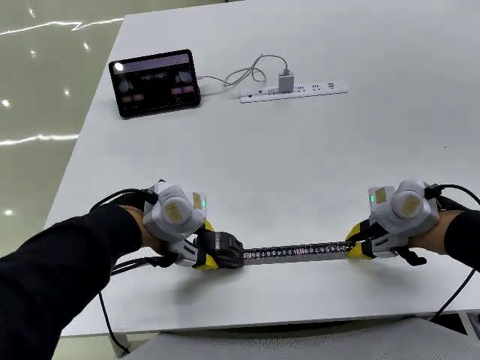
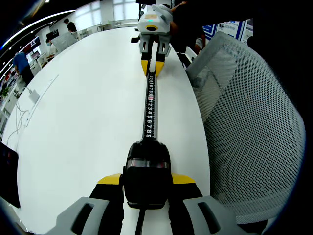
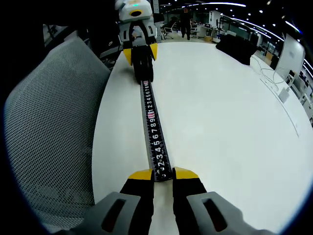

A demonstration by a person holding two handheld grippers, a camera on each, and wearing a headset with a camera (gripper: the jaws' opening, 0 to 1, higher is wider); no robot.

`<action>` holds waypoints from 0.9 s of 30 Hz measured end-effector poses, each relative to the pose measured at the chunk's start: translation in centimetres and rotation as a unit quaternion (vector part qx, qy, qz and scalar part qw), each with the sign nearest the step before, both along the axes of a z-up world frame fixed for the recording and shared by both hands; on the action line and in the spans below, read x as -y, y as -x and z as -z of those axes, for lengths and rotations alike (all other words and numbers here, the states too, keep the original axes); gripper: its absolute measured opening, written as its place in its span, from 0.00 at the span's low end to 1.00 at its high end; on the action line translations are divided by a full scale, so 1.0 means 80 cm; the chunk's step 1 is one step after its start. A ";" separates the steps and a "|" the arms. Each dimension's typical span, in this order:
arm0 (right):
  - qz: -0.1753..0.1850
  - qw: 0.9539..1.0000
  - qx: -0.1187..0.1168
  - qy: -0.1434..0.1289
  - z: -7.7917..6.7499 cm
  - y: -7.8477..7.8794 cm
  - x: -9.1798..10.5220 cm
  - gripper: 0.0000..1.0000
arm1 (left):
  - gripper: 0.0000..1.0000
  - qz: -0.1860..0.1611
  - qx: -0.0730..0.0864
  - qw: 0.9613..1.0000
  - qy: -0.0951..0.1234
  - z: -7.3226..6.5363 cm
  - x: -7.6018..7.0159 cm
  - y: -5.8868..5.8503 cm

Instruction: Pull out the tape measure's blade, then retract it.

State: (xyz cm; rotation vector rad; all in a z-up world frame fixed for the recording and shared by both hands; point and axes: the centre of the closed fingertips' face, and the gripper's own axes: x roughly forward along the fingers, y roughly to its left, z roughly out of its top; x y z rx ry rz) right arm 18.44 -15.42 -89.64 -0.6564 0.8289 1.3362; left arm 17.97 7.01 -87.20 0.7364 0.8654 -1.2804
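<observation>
The black tape measure case (image 1: 221,249) (image 2: 148,171) (image 3: 142,61) rests on the white table (image 1: 300,165), clamped in my left gripper (image 1: 201,250) (image 2: 146,178) (image 3: 140,51). Its dark numbered blade (image 1: 296,252) (image 2: 150,105) (image 3: 153,129) runs flat along the table to my right gripper (image 1: 354,247) (image 3: 162,174) (image 2: 153,67), which is shut on the blade's end. The yellow fingertips (image 3: 141,175) pinch the blade from both sides. The blade is drawn out about a forearm's length near the table's front edge.
A dark tablet (image 1: 155,82) stands at the far left of the table. A white power strip (image 1: 294,91) with a charger and cable lies beyond the middle. A grey mesh chair back (image 2: 254,127) (image 3: 49,122) sits just off the table's near edge.
</observation>
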 end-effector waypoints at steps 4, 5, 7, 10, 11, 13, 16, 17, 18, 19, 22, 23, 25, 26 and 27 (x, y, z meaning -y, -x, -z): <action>0.002 1.000 -0.001 0.001 0.002 -0.002 0.005 0.09 | 0.31 0.000 0.000 1.000 0.000 0.000 0.000 0.000; 0.002 1.000 -0.001 0.002 0.002 -0.002 0.006 0.09 | 0.31 0.000 0.000 1.000 -0.001 0.000 0.000 0.000; 0.003 1.000 -0.001 0.002 0.003 -0.002 0.007 0.09 | 0.31 0.000 0.001 1.000 -0.001 0.000 0.000 0.000; 0.004 1.000 -0.002 0.003 0.005 -0.003 0.008 0.09 | 0.31 0.000 0.001 1.000 -0.001 0.000 -0.001 0.000; 0.003 1.000 -0.002 0.003 0.005 -0.003 0.009 0.09 | 0.31 0.000 0.001 1.000 -0.001 0.000 -0.001 0.000; 0.004 1.000 -0.003 0.004 0.005 -0.004 0.011 0.09 | 0.31 0.000 0.001 1.000 -0.001 0.000 0.000 0.000; 0.004 1.000 -0.002 0.004 0.006 -0.005 0.013 0.09 | 0.31 -0.001 0.001 1.000 -0.001 0.000 0.000 0.000; 0.004 1.000 -0.002 0.004 0.006 -0.006 0.014 0.09 | 0.31 -0.001 0.001 1.000 0.000 0.000 0.000 0.000; 0.004 1.000 -0.001 0.005 0.006 -0.006 0.015 0.09 | 0.31 -0.001 0.001 1.000 0.000 0.000 0.000 0.000; 0.004 1.000 -0.001 0.005 0.006 -0.006 0.015 0.09 | 0.31 -0.001 0.001 1.000 0.000 0.000 0.000 0.000; 0.004 1.000 -0.001 0.006 0.006 -0.006 0.017 0.09 | 0.31 -0.001 0.001 1.000 0.000 0.000 0.000 0.000; 0.004 1.000 -0.001 0.005 0.006 -0.006 0.018 0.09 | 0.31 -0.001 0.001 1.000 0.000 0.000 0.000 0.000; 0.005 1.000 -0.002 0.005 0.006 -0.006 0.019 0.09 | 0.31 -0.001 0.001 1.000 0.000 0.000 0.000 0.000; 0.005 1.000 -0.001 0.006 0.006 -0.006 0.019 0.09 | 0.31 -0.001 0.001 1.000 0.000 0.000 0.000 0.000; 0.006 1.000 -0.001 0.006 0.006 -0.006 0.020 0.09 | 0.31 0.000 0.001 1.000 0.000 0.000 0.000 0.000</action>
